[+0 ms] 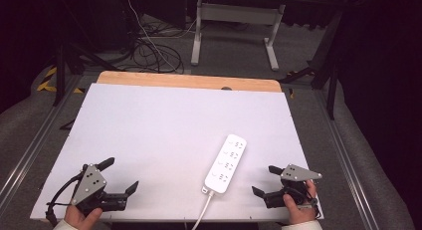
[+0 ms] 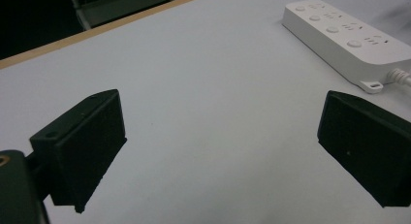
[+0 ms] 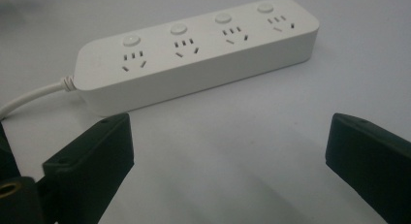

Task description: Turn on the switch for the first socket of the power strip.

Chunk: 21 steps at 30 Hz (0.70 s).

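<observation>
A white power strip (image 1: 226, 163) with several sockets and buttons lies on the white table top (image 1: 164, 130), right of the middle, its cable (image 1: 201, 215) running off the near edge. My left gripper (image 1: 119, 175) rests open near the front left corner, jaws wide apart with nothing between them. In the left gripper view the power strip (image 2: 346, 40) lies at the upper right. My right gripper (image 1: 264, 180) stands open just right of the strip. Its own view has the power strip (image 3: 194, 52) lying crosswise a short way beyond the jaws, cable (image 3: 29, 100) at the left.
A wooden strip (image 1: 189, 81) edges the table's far side. Beyond it stand a white desk frame (image 1: 236, 26) and loose cables (image 1: 154, 53) on the grey floor. Metal rails (image 1: 30, 150) run along both sides of the table.
</observation>
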### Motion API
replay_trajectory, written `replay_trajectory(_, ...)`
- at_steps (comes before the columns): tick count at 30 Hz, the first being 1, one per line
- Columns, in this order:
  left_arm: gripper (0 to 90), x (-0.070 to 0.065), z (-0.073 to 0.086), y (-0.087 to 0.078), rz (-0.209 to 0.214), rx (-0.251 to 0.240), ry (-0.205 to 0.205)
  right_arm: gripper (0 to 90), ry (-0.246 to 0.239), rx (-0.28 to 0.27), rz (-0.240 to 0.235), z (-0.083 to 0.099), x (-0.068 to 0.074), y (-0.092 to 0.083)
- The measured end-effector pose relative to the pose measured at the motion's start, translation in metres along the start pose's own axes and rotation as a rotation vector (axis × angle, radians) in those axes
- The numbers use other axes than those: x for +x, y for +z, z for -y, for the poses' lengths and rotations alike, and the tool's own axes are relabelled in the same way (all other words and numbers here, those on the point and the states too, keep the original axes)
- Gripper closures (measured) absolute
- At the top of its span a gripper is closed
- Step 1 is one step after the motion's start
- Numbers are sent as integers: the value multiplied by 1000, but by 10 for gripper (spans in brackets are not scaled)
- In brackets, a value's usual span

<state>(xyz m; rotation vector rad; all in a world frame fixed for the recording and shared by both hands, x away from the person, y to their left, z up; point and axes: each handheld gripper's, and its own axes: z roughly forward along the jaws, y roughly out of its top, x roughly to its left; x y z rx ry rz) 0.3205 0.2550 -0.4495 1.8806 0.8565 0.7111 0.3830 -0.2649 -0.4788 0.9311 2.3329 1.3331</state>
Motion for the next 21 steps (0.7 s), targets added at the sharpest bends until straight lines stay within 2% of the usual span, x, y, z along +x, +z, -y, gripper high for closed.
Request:
replay_trajectory(4,39,0,0,2,-7,1,0,40,-30,-31,27,-4,3,-5)
replay_trajectory(18,39,-1,-1,3,-4,3,6,40,-53,-20,33,-5,5,-4)
replay_trajectory(21,37,-1,-1,3,2,9,-5,40,-55,-14,36,-5,5,-4)
